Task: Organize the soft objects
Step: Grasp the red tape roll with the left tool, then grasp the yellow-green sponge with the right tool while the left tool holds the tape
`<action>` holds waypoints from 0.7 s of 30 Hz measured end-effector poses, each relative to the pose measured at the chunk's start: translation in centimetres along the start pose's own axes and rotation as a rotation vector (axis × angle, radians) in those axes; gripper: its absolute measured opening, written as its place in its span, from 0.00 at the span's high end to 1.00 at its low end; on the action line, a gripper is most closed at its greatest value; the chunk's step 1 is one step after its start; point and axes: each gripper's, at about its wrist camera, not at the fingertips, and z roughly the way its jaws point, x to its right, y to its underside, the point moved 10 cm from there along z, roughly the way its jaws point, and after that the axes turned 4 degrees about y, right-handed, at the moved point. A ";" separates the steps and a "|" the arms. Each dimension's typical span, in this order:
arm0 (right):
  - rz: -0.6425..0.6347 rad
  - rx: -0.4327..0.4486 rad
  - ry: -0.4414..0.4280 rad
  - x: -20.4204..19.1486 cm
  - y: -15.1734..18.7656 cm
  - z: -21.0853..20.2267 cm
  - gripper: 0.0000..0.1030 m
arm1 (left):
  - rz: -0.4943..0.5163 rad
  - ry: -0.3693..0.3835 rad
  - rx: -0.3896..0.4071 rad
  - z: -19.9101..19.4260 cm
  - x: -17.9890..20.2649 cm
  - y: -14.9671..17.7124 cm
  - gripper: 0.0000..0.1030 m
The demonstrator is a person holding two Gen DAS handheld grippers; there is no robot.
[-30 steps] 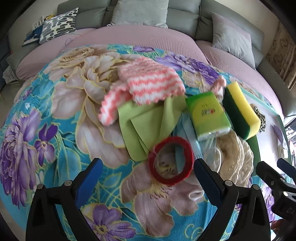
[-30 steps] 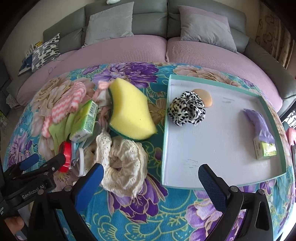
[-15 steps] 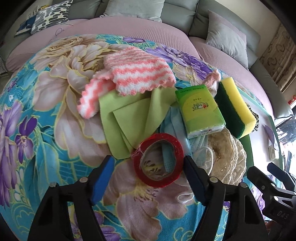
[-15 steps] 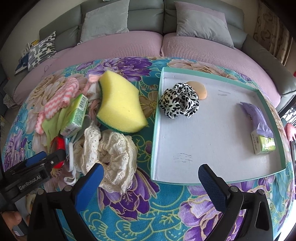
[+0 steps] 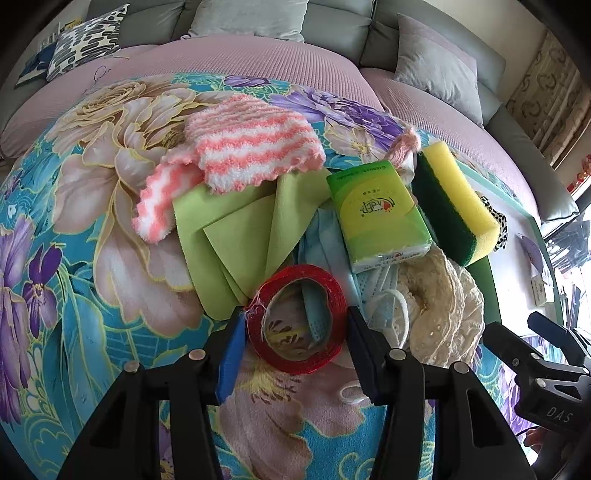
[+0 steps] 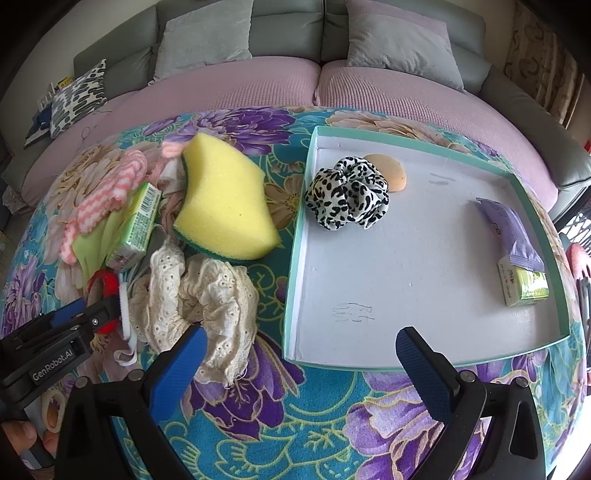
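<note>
Red woven ring (image 5: 296, 319) sits between the left gripper (image 5: 293, 341) pads, both touching it — squeeze gently, lift straight off the floral cloth (image 5: 92, 229). Right view: the right gripper (image 6: 299, 354) gapes wide, empty, near the teal-rimmed tray (image 6: 295, 258) — the likely destination.

Both views were bright with soft, even daylight, and shadows under the objects stayed faint. At the right edge of the left wrist view the light blew out to white glare over the tray (image 5: 532, 225). Strong fisheye distortion bowed the floral cloth (image 6: 317, 406) and sofa (image 6: 288, 33) into curves, with black vignetting in the corners; focus was sharp, softening only toward the rim.
</note>
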 end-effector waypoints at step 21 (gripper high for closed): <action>-0.060 0.197 -0.024 -2.9 -3.5 -1.5 0.00 | -0.030 -0.027 0.119 -4.3 -1.6 -2.2 0.48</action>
